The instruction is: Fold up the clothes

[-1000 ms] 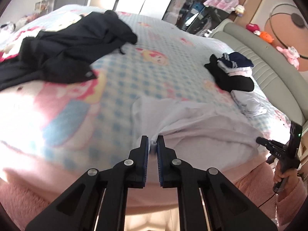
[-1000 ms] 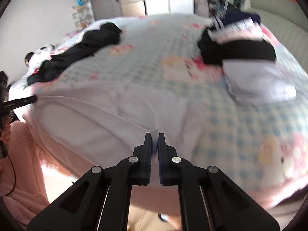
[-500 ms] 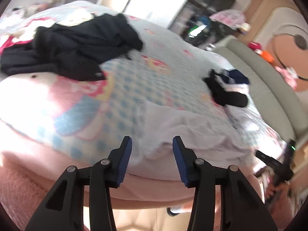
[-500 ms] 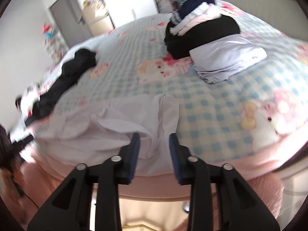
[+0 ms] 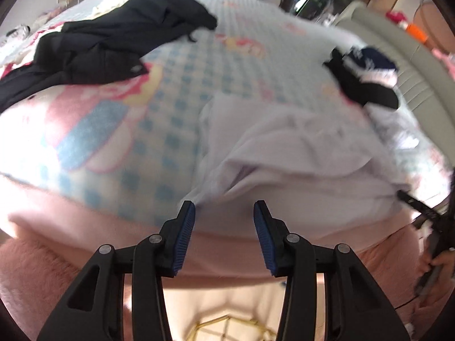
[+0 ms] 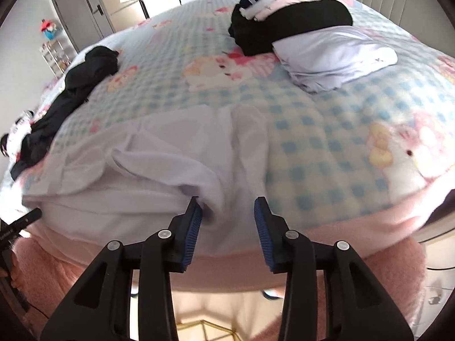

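**White garment loose at near bed edge, both sets of fingers parted**

Lay rumpled on the checked bedspread (image 6: 312,130) at the near edge of the bed: white garment (image 6: 176,153), draped partly over the side. Left gripper (image 5: 224,207) closing slightly, right gripper (image 6: 228,203) opening, fingers apart, hem seen between both pairs but not pinched. Far right: folded stack of clothes (image 6: 295,22), a folded white piece (image 6: 335,54) just in front. Far left: black clothing (image 5: 113,39), unfolded.
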